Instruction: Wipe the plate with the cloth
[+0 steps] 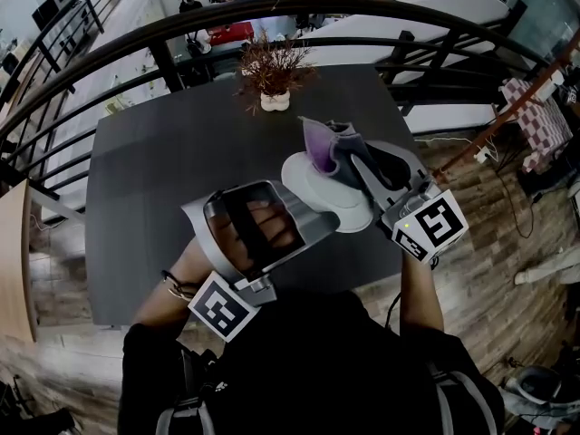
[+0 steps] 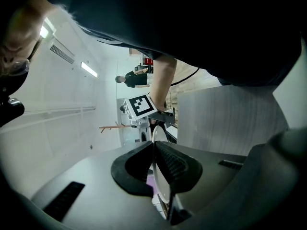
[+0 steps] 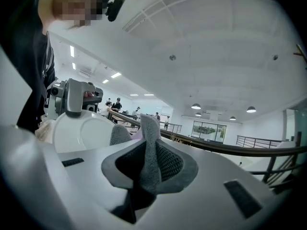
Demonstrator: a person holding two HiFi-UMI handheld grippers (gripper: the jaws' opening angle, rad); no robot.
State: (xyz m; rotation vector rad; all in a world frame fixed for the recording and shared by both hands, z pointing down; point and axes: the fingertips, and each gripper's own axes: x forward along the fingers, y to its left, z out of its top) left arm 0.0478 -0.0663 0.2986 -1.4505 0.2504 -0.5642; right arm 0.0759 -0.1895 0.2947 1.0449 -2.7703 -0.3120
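The left tongs are clamped on the rim of the white plate and hold it in the air above the near part of the dark desk, tilted rather than flat. In the left gripper view the tongs show both ribbed pads closed on the plate, which is seen edge-on as a thin white line running up between them.

The right tongs grip the cloth – grey with a purple side – and it bunches up over the plate's far edge. In the right gripper view these tongs are shut on a fold of the grey cloth, which stands up out of the pads. The plate sits just to the left, its inner face turned toward the camera, with the left tongs at its top rim. Whether the cloth presses on the plate or only lies against it, I cannot tell.

At the desk's far edge stands a small potted plant with reddish-brown twigs – well apart from the plate.
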